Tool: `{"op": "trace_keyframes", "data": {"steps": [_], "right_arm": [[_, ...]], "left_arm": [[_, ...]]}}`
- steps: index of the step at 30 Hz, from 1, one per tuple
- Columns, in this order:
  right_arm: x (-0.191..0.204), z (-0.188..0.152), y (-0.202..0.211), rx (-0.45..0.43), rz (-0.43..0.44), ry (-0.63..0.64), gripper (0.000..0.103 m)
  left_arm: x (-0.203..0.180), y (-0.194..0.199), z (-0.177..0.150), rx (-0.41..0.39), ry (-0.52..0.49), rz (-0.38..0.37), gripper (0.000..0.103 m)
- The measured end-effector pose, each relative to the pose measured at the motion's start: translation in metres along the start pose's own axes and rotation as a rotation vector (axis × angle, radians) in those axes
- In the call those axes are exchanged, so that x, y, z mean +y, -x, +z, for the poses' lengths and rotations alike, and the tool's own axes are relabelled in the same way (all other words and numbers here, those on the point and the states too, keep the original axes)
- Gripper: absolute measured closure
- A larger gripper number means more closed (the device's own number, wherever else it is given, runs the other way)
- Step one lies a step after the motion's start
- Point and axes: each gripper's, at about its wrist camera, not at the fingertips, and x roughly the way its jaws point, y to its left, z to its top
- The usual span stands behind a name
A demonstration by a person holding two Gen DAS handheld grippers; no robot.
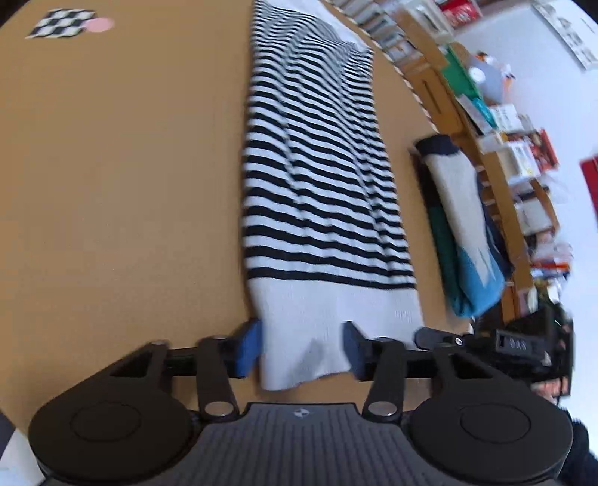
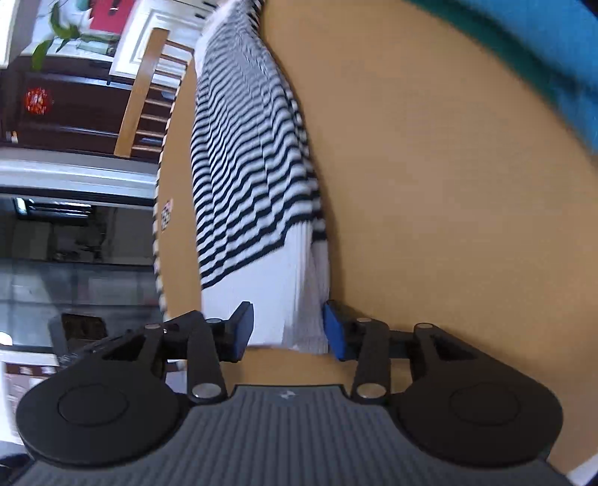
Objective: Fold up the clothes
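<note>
A black-and-white striped sweater [image 1: 317,168] lies folded lengthwise into a long strip on the brown table [image 1: 123,179], its white hem nearest me. My left gripper [image 1: 302,349] is open, its blue pads on either side of the hem's near corner. In the right wrist view the same sweater [image 2: 254,160] stretches away, and my right gripper [image 2: 287,329] is open with the white hem edge between its blue pads. The right gripper's black body [image 1: 519,344] shows at the right in the left wrist view.
A folded pile of white, blue and green clothes [image 1: 463,231] lies on the table right of the sweater; it also shows in the right wrist view [image 2: 542,52]. A checkered marker [image 1: 61,23] sits at the far left. Shelves [image 1: 497,123] stand beyond the table edge.
</note>
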Motion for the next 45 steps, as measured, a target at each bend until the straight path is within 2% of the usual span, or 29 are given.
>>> {"op": "trace_keyframes", "data": {"steps": [1,2,6,8,9,10,11,12,13,15,17,19,22,27,31,33,36,38,40,42,45], "right_arm": [[-0.004,0.001,-0.002,0.013,0.027,-0.026,0.058],[-0.008,0.002,-0.003,0.012,0.047,-0.049,0.060],[-0.024,0.007,-0.001,-0.052,0.116,-0.171,0.061],[-0.023,0.005,-0.002,-0.056,0.115,-0.144,0.061],[-0.020,0.004,-0.004,-0.048,0.106,-0.118,0.062],[-0.017,0.003,-0.005,-0.039,0.098,-0.096,0.062],[-0.014,0.003,-0.006,-0.038,0.085,-0.080,0.066],[-0.014,0.002,-0.006,-0.045,0.063,-0.069,0.083],[-0.013,0.001,-0.004,-0.054,0.039,-0.060,0.093],[-0.012,-0.002,0.000,-0.076,-0.001,-0.041,0.092],[-0.006,-0.006,0.002,-0.086,-0.020,-0.004,0.092],[0.001,-0.011,0.006,-0.087,-0.019,0.038,0.093],[0.006,-0.022,0.015,-0.067,-0.032,0.053,0.093],[0.000,-0.056,0.024,0.001,-0.012,-0.008,0.094],[-0.014,-0.094,0.039,0.048,0.043,-0.102,0.093],[-0.012,-0.111,0.046,0.067,0.084,-0.148,0.093],[-0.004,-0.127,0.062,0.072,0.149,-0.195,0.093],[0.010,-0.121,0.072,0.041,0.195,-0.191,0.093],[0.027,-0.098,0.078,-0.002,0.239,-0.157,0.093],[0.051,-0.060,0.081,-0.048,0.268,-0.094,0.093],[0.089,0.010,0.077,-0.131,0.261,-0.003,0.093]], "left_arm": [[-0.002,-0.001,0.001,0.006,-0.006,-0.006,0.033],[-0.003,-0.002,0.003,0.009,-0.004,-0.009,0.031],[0.002,-0.006,0.008,0.013,0.060,-0.041,0.034],[0.006,-0.010,0.007,0.029,0.088,-0.061,0.054],[0.009,-0.014,0.005,0.048,0.112,-0.079,0.060],[0.013,-0.019,0.003,0.065,0.141,-0.094,0.072],[0.018,-0.023,0.001,0.076,0.170,-0.101,0.089],[0.023,-0.026,-0.001,0.076,0.199,-0.112,0.091],[0.029,-0.026,-0.002,0.061,0.230,-0.122,0.092],[0.039,-0.020,-0.002,0.029,0.281,-0.123,0.092],[0.043,-0.011,-0.001,0.008,0.282,-0.095,0.093],[0.046,-0.003,-0.003,0.011,0.296,-0.081,0.093],[0.050,0.009,-0.013,0.025,0.326,-0.101,0.093],[0.053,0.033,-0.046,0.079,0.392,-0.114,0.093],[0.058,0.062,-0.082,0.126,0.528,-0.167,0.093],[0.056,0.081,-0.097,0.126,0.604,-0.207,0.093],[0.041,0.111,-0.105,0.085,0.644,-0.257,0.093],[0.033,0.125,-0.098,0.033,0.663,-0.296,0.093],[0.025,0.129,-0.076,-0.015,0.673,-0.340,0.093],[0.019,0.129,-0.043,-0.060,0.659,-0.361,0.093],[0.017,0.120,0.022,-0.109,0.652,-0.369,0.093]]}}
